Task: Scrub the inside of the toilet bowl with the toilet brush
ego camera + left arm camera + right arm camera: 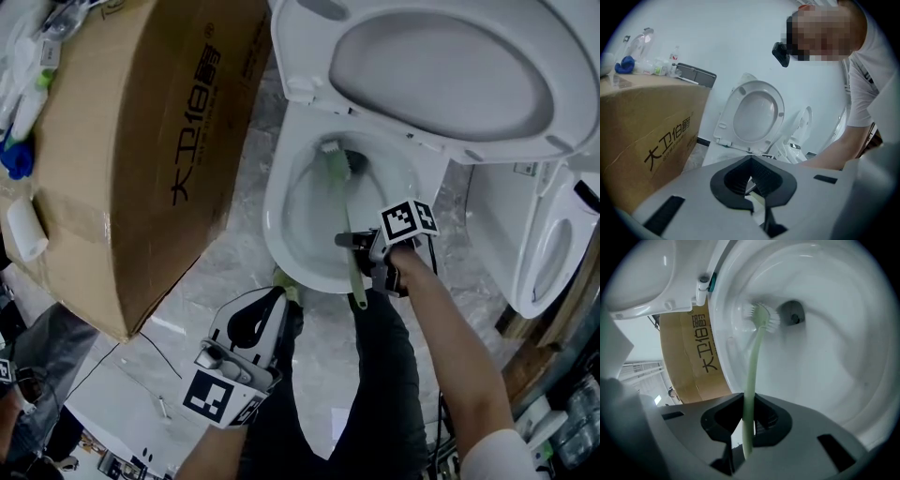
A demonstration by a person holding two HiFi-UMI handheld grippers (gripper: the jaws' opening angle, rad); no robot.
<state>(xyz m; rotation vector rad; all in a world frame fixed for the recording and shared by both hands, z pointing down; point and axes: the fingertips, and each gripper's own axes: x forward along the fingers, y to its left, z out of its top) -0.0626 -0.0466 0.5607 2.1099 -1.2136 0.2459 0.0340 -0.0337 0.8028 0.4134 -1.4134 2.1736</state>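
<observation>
Since your right gripper (pixel 747 420) has its jaws clamped partway up the pale green handle, the toilet brush (pixel 756 341) reaches down into the toilet bowl (pixel 843 352). Its white bristle head (pixel 761 315) lies at the bowl's far wall, just beside the drain hole (pixel 793 315). Your left gripper (pixel 752 178), jaws together on nothing, hangs below the bowl's front rim, probably to keep clear of the strokes. You cannot tell how firmly the bristles press, or whether water stands in the drain hole. The raised lid (pixel 441 66) is cut off at the top edge.
</observation>
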